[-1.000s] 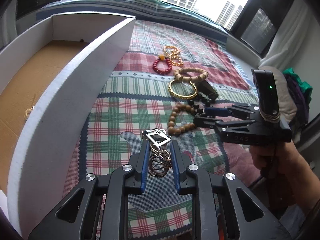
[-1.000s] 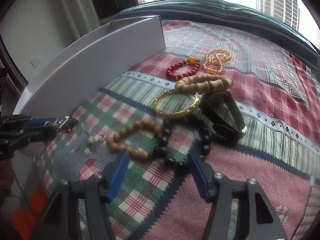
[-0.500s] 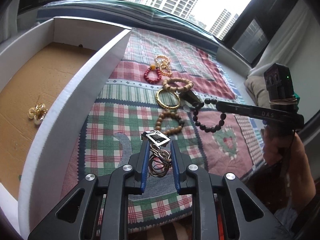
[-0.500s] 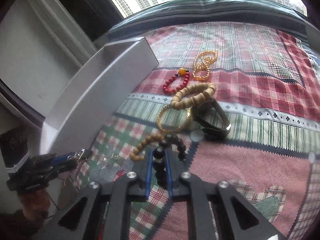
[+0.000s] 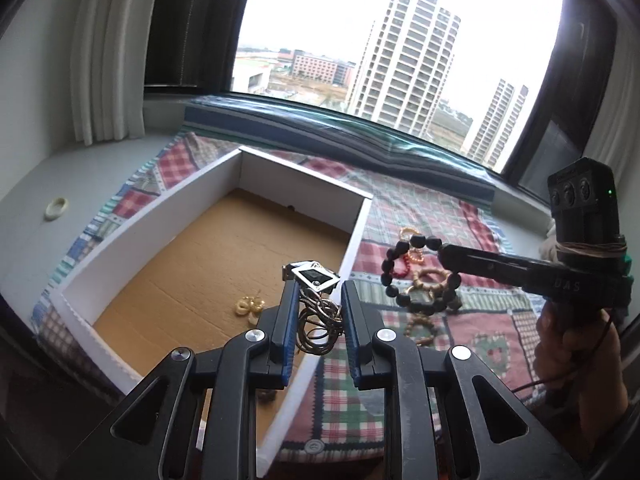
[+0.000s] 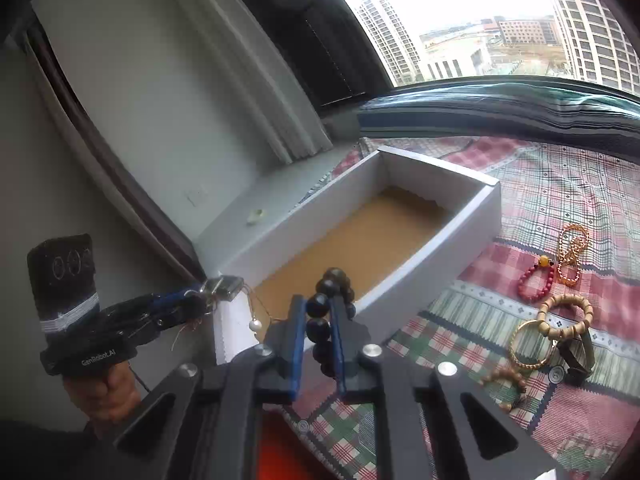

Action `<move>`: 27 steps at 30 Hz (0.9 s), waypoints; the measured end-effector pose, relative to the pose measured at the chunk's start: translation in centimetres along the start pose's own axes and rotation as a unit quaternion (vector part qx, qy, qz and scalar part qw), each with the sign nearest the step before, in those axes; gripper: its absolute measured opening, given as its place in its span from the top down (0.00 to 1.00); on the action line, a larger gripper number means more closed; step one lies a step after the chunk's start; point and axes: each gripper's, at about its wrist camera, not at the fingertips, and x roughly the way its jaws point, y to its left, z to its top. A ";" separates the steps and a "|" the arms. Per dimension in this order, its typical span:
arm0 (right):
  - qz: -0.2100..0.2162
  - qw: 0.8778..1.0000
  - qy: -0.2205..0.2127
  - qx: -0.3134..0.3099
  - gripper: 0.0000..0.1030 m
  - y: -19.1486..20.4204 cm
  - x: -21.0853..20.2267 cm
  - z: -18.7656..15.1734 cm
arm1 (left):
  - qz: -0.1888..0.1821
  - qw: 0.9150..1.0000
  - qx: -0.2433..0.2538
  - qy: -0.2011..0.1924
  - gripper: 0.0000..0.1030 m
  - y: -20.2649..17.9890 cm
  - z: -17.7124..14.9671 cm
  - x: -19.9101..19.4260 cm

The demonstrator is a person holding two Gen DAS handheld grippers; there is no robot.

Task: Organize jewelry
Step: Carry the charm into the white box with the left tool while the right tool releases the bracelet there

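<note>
- The left hand-held gripper (image 5: 316, 312) is clamped on a necklace (image 5: 318, 304): a tangle of fine bronze-toned chain with a flat square silver pendant at the top, hanging over the near right wall of the box
- The right hand-held gripper (image 6: 320, 320) is clamped on a black bead bracelet (image 6: 326, 312), round glossy beads on a cord; the free loop dangles in the air beside the box, seen from the left wrist view
- The step in hand, I judge, is carrying both pieces over the white box (image 5: 168, 232) and letting them go inside
- To do it well: bring each piece clear over the wall before parting the jaws, as chain and bead loop both swing and could catch on the rim
- Lower close to the floor first, so beads do not bounce and the chain does not knot further
- Set them apart from the small gold piece (image 5: 250, 306) already lying on the brown corrugated floor
- The box walls are smooth white board, stiff and straight-edged
- Left on the plaid quilt (image 6: 540, 192): a red bead bracelet (image 6: 536, 280), an amber bead strand (image 6: 572, 256), a pale wooden bead bracelet (image 6: 564, 316), a gold bangle (image 6: 530, 344), a dark band (image 6: 576, 354)
- A pale ring (image 5: 56, 208) sits on the sill, well apart from the box
</note>
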 end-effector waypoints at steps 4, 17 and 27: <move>0.016 0.999 0.028 -0.028 0.88 3.6 5.7 1.6 | 0.077 0.996 -0.036 0.028 0.80 5.0 -1.0 3.5; -0.080 0.989 0.123 -0.036 0.72 5.4 19.4 -1.5 | 0.142 0.984 -0.075 0.075 0.37 10.6 -4.8 8.0; -0.163 0.983 0.031 -0.079 0.36 6.4 11.0 -2.8 | 0.079 0.996 -0.018 0.028 0.26 3.8 -4.9 5.1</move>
